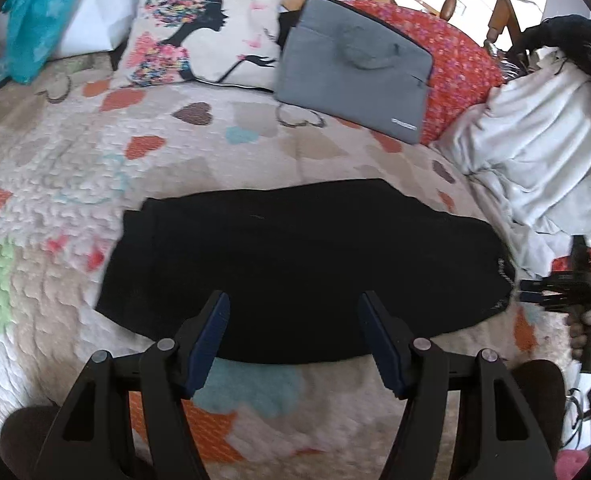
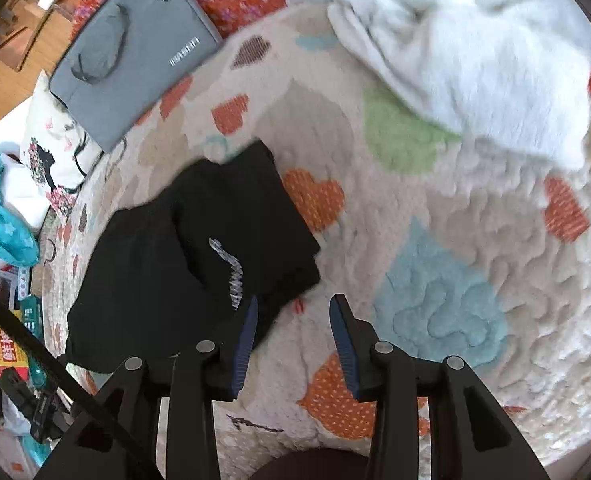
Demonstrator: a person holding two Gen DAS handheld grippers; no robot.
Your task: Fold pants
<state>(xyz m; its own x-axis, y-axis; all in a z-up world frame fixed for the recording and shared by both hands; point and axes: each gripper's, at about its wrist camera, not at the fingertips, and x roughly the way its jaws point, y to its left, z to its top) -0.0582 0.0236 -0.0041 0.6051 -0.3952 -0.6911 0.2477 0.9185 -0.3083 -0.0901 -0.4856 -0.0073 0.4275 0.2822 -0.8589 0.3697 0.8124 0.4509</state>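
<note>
While the folded black fabric pants [image 1: 295, 268] lie flat on the quilted cream bedspread with coloured hearts [image 1: 55, 184], the left gripper [image 1: 294, 334] hangs over their near edge with its jaws wide apart and empty, the dark cloth filling the gap ahead of them. The right gripper [image 2: 294, 334] also has its jaws apart with nothing between them; bare quilt lies ahead, and the pants, with pale lettering on them, lie just beyond and to the left of its left finger. Farther ahead of the left jaws a grey fabric laptop sleeve with a handle [image 1: 355, 64] leans beside a cream cushion printed with a black silhouette [image 1: 207, 28]. A rumpled white blanket [image 2: 475, 48] lies well ahead of the right jaws.
</note>
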